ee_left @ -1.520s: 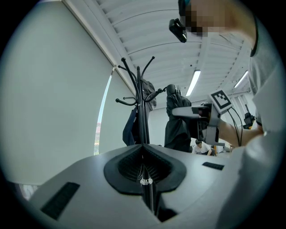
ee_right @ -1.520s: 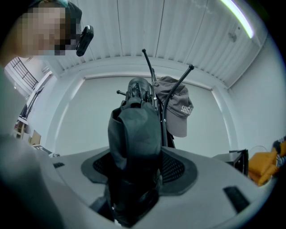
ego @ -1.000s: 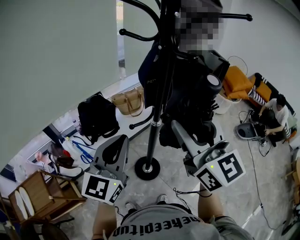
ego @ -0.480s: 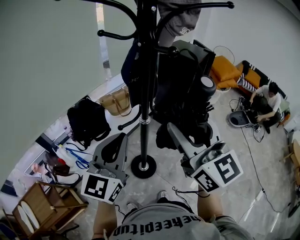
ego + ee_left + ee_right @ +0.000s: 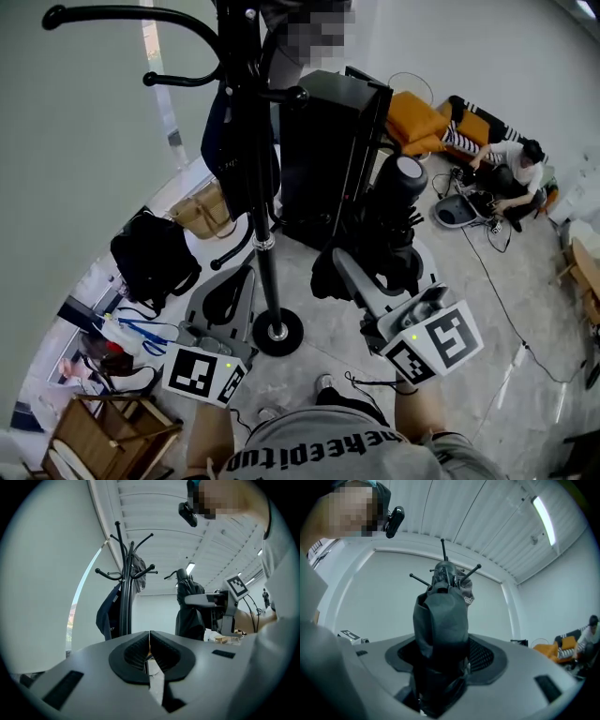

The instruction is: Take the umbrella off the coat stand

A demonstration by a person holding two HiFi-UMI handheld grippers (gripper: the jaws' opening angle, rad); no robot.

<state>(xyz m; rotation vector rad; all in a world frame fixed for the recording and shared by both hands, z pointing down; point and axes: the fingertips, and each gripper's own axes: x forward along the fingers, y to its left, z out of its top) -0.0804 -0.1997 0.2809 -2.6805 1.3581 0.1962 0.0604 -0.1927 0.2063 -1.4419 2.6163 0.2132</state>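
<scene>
Coat stand [image 5: 260, 202]: it stood tall at the left of my head view, with its round foot on the tiled floor and a dark blue garment [image 5: 223, 141] hanging from one side.
Black cabinet [image 5: 328, 141]: it sat just behind the stand's pole and to its right.
Umbrella [image 5: 394, 234]: black and folded, it was clear of the stand. It was held out to the right of the pole with a rounded end uppermost, and I saw no part of it on a hook.
Backpack [image 5: 150, 258]: black, it lay on the floor by the wall, left of the stand.
Right gripper [image 5: 443, 660]: its jaws stood wide, pads pressed on either side of the umbrella's bundled fabric — a full hold, as I read it.
Left gripper [image 5: 150, 651]: its jaws were closed together with the pads meeting and nothing between them. It sat low, just left of the stand's foot.
Handbag [image 5: 202, 214]: tan, it was on the floor between the backpack and the pole.
</scene>
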